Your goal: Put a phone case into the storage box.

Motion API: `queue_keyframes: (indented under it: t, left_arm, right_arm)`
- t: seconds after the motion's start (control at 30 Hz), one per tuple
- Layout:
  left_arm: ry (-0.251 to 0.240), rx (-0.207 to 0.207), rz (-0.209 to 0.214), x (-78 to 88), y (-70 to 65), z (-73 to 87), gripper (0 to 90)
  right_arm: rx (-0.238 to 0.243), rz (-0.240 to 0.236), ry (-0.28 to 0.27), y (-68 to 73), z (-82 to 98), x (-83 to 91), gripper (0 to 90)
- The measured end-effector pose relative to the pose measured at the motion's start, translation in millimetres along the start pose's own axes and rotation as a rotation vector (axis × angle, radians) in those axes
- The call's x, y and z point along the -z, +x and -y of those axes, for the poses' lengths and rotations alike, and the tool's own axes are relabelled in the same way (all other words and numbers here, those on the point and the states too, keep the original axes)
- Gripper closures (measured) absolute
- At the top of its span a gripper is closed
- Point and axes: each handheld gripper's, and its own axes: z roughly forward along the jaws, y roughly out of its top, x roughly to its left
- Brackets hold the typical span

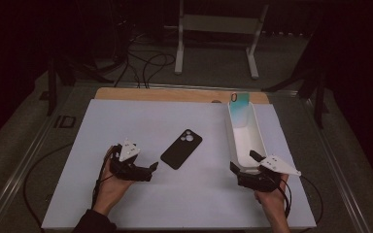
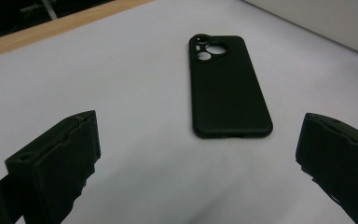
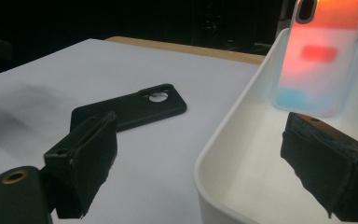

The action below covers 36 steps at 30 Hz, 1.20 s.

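A black phone case (image 1: pixel 181 149) lies flat, camera cutout away from me, in the middle of the white board (image 1: pixel 141 121). My left gripper (image 1: pixel 151 171) rests just left of its near end, open and empty; in the left gripper view the case (image 2: pixel 226 88) lies ahead between the spread jaws (image 2: pixel 199 128). A long white tray (image 1: pixel 258 141) stands to the right, with a translucent orange-to-blue phone case (image 1: pixel 239 109) leaning upright at its far end. My right gripper (image 1: pixel 243 161) is open at the tray's near end, one jaw outside the rim (image 3: pixel 223 135), one over the inside (image 3: pixel 200 128).
A wooden strip (image 1: pixel 175 94) runs along the board's far edge. Beyond the table stand a white metal frame (image 1: pixel 218 29) and loose cables (image 1: pixel 145 63) on the dark floor. Dark stands (image 1: pixel 58 73) flank the table's far corners.
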Motion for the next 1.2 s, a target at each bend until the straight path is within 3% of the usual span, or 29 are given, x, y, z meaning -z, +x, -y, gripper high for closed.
queue_keyframes:
  t: [0.47,1.0,1.2]
  left_arm:
    - [0.028,-0.017,0.013,-36.0,-10.0,-14.1,0.4]
    - [0.077,-0.014,0.069,-71.6,-23.2,-23.7,1.0]
    - [0.109,-0.038,0.087,-82.2,-27.5,-29.3,1.1]
  right_arm:
    - [0.0,-0.003,-0.005,0.0,-1.3,0.0,10.7]
    - [-0.001,-0.003,-0.01,0.8,-2.5,-0.6,10.7]
    - [-0.002,0.0,-0.013,1.3,-2.6,-0.7,10.7]
